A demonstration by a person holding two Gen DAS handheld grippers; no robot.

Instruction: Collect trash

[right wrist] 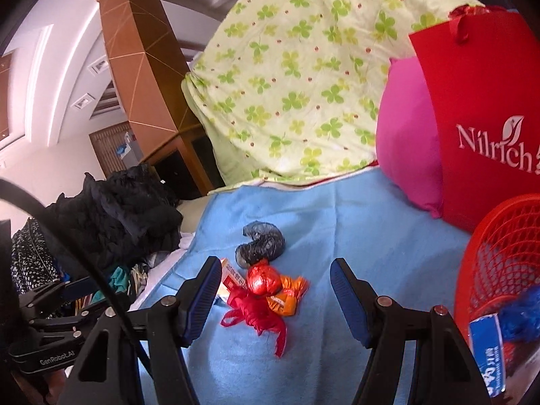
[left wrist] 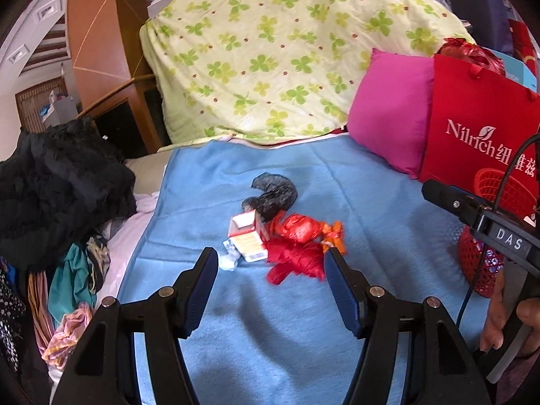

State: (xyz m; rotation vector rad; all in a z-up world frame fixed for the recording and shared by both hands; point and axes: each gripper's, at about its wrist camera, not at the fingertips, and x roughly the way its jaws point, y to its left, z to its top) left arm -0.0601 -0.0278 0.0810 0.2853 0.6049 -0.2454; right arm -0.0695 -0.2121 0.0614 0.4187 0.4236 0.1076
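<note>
Left gripper (left wrist: 271, 261) and right gripper (right wrist: 275, 271) both gape, holding nothing. Trash cluster sits mid blue blanket (left wrist: 354, 182), at 12 o'clock from both.

Risk: loose red plastic bag (left wrist: 293, 258) slips or snags the fleece, or a pinch catches blanket.

Count: one grey bag (left wrist: 273, 195), one carton (left wrist: 246, 239), one orange wrapper (right wrist: 287, 295), one white scrap (left wrist: 229, 258) (small), one red basket (right wrist: 499, 246) at 3 o'clock.

Left gripper (left wrist: 270, 263) and right gripper (right wrist: 275, 273), fingers apart, empty.
</note>
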